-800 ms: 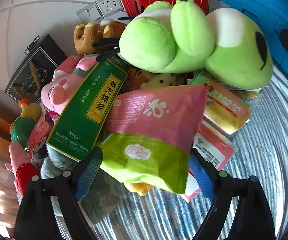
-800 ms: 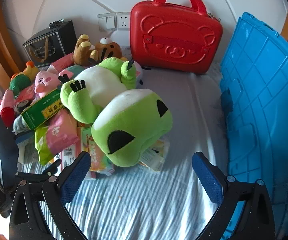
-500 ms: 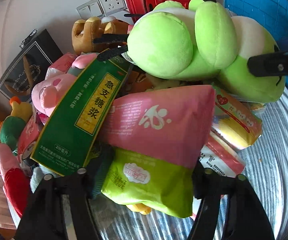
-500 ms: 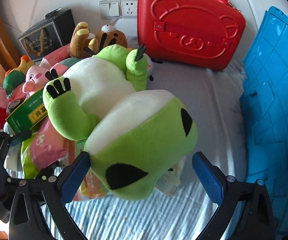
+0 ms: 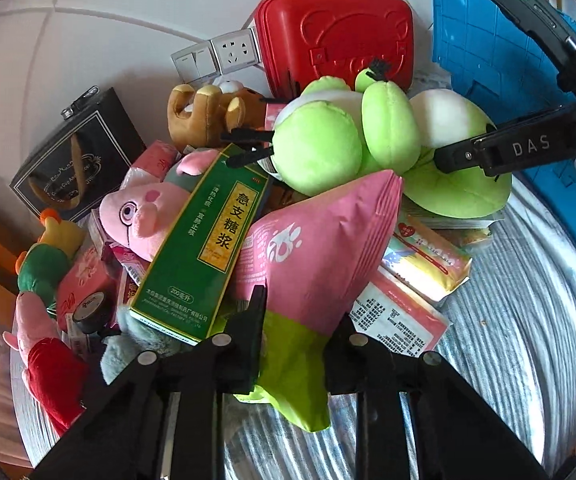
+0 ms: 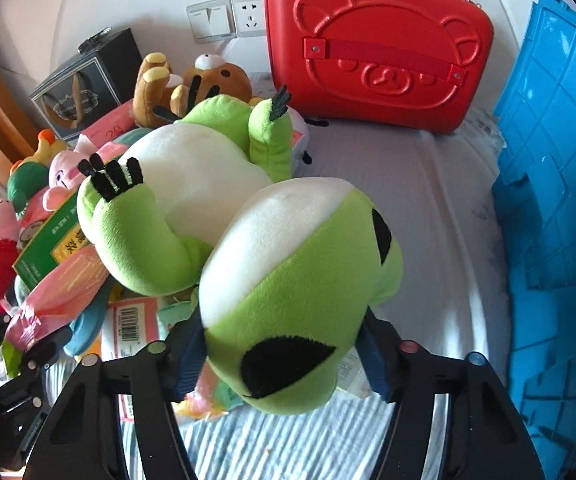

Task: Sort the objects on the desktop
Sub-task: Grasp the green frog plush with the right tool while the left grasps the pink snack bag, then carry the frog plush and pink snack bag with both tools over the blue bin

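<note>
Left gripper [image 5: 296, 320]: fingers pinching the green bottom end of the pink-and-green snack pouch [image 5: 320, 240], which lies on the pile beside the green syrup box [image 5: 208, 240]. Right gripper [image 6: 280, 348]: fingers clamped on both sides of the green frog plush [image 6: 288, 272] at its head, pads pressing into the fabric. Frog lies belly up across the pile, limbs toward the red bear-embossed case [image 6: 376, 44] at the wall. Pink pig plush [image 5: 136, 216] and brown bear plush [image 6: 212, 76] sit behind. Blue crate [image 6: 560, 200] to the right. Surface is a striped cloth [image 6: 288, 440]; probably a bed, hard to tell.
</note>
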